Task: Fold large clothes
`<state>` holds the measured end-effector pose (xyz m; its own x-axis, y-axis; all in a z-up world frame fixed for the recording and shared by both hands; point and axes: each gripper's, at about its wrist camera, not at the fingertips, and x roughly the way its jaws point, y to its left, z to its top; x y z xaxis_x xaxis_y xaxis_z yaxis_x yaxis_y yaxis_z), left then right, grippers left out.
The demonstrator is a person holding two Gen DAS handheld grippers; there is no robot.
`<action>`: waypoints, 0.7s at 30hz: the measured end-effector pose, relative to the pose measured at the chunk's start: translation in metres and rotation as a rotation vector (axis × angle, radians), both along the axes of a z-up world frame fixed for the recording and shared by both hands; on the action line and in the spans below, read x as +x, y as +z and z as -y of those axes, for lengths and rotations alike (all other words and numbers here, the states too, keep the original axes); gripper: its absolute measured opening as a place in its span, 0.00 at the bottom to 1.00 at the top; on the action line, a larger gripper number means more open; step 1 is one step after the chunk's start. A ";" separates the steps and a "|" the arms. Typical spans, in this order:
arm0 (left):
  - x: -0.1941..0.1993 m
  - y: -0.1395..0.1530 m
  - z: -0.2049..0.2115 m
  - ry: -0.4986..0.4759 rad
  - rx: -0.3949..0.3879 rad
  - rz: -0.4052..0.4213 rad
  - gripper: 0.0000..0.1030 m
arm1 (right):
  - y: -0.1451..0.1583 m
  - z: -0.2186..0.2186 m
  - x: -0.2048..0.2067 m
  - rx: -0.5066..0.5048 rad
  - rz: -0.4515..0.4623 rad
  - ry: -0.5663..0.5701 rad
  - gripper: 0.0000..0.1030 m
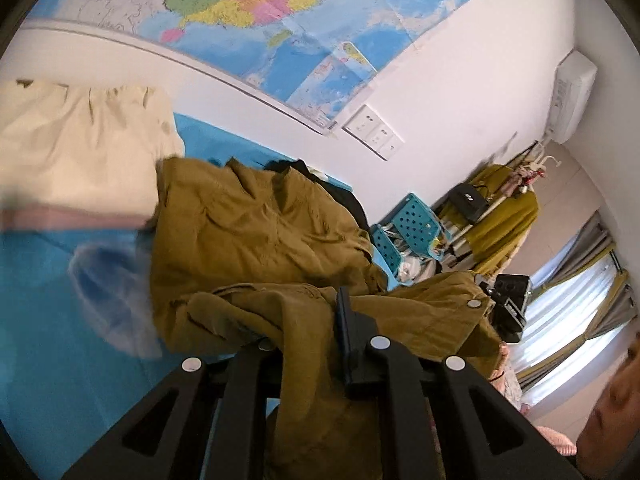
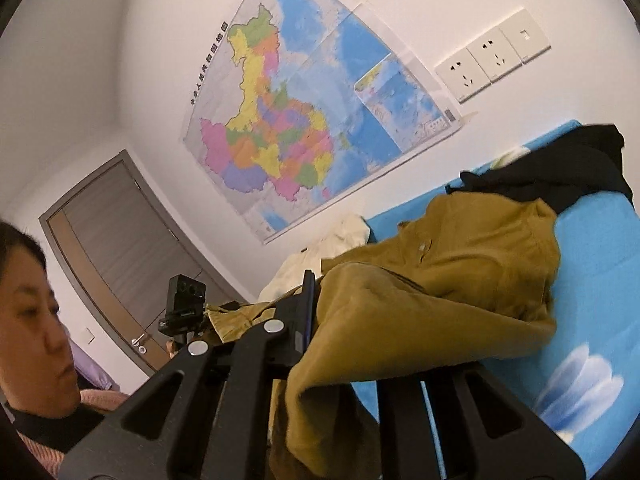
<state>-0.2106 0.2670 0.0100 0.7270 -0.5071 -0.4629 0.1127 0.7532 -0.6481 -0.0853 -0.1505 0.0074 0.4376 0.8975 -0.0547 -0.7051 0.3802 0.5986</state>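
The olive jacket is matt, crumpled woven cloth with dull metal snaps. Both the left hand-held gripper and right hand-held gripper look like matt black plastic. The wall map is glossy creased paper; the blue bed sheet is smooth cloth.

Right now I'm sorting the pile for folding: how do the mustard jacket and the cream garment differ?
The mustard jacket is dark yellow-brown; the cream garment is pale. The jacket is lifted, clamped in both the left tool and right tool; the cream garment lies untouched. The jacket shows snap buttons; the cream garment shows none. Both are rumpled on the blue bed sheet.
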 end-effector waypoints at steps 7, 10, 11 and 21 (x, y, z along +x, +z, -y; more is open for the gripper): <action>0.045 0.021 -0.015 0.032 0.031 -0.026 0.12 | 0.020 -0.011 0.053 0.004 -0.048 -0.018 0.09; 0.067 0.031 -0.020 0.046 0.064 -0.039 0.12 | 0.028 -0.015 0.076 0.001 -0.057 -0.032 0.09; 0.073 0.033 -0.021 0.051 0.078 -0.043 0.12 | 0.031 -0.015 0.083 0.005 -0.064 -0.033 0.09; 0.140 0.021 -0.045 0.081 0.092 -0.147 0.12 | 0.032 -0.034 0.158 -0.042 -0.143 -0.051 0.09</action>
<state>-0.0709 0.3116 0.0312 0.6849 -0.4002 -0.6089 -0.0420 0.8126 -0.5814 0.0730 -0.1162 0.0391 0.4675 0.8700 -0.1565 -0.5930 0.4400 0.6743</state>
